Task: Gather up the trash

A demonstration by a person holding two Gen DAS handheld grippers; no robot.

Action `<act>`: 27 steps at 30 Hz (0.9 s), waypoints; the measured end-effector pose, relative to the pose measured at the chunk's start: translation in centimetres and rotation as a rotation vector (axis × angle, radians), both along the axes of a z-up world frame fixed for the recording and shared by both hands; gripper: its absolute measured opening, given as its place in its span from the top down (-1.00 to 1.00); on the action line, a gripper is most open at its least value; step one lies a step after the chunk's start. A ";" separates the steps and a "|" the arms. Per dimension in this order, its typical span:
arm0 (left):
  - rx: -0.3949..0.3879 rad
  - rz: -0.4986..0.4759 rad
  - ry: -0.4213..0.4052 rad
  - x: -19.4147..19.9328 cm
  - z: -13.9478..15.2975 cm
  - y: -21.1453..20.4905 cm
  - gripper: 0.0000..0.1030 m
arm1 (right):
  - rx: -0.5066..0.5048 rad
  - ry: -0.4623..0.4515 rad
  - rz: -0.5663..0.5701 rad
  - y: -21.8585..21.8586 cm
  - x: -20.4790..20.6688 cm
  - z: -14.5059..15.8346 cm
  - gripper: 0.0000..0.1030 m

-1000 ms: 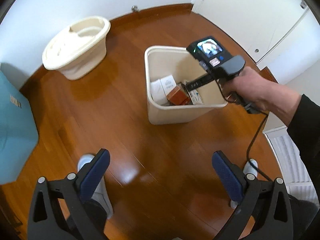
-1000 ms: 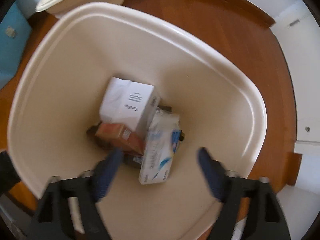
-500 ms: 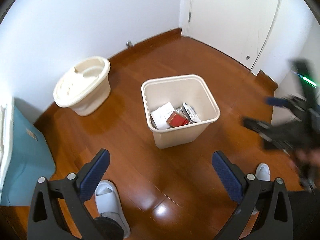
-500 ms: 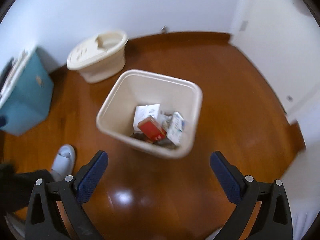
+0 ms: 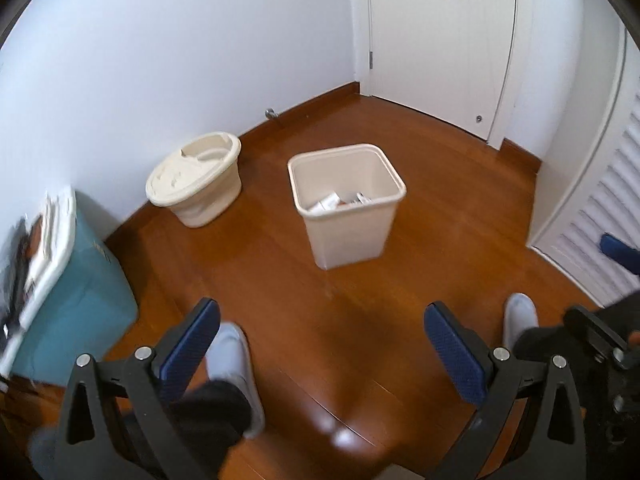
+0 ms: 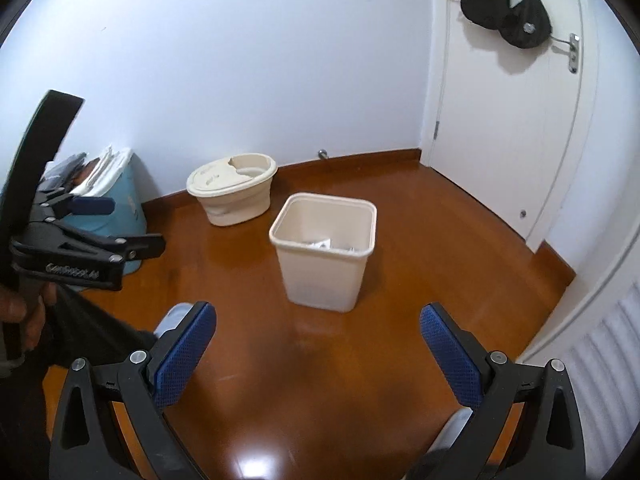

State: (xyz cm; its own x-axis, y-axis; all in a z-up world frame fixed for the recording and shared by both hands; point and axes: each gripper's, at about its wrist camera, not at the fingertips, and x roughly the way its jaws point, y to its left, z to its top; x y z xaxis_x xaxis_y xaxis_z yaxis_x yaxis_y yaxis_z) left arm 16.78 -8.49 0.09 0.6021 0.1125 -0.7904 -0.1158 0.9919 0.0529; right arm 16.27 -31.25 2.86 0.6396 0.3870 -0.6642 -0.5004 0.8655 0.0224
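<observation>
Both grippers, left (image 5: 322, 344) and right (image 6: 318, 344), gape wide, holding nothing. Bin (image 5: 347, 204) stands mid-frame on bare floor (image 5: 320, 300), trash (image 5: 338, 201) low inside, well apart from my fingers. Lidded tub (image 5: 195, 178) sits upper left. Risk I judge: reaching blind past my slippers (image 5: 236, 364), I clip the rim and tip it.
</observation>
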 end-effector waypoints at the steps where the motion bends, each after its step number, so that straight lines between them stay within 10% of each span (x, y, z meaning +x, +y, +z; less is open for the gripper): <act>1: 0.002 0.008 -0.005 -0.8 -0.2 0.1 -1.00 | 0.010 0.006 0.001 0.0 -0.5 -0.1 -1.00; 27: -0.035 0.029 -0.059 -3.6 -0.6 0.9 -1.00 | -0.028 0.050 -0.008 0.9 0.4 -2.0 -1.00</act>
State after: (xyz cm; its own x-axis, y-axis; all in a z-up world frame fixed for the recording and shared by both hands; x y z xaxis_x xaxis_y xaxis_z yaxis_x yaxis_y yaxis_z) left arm 13.13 -7.55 -0.53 0.6449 0.1034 -0.7573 -0.1460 0.9892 0.0107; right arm 16.65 -30.36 0.89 0.6081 0.3628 -0.7061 -0.4920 0.8703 0.0235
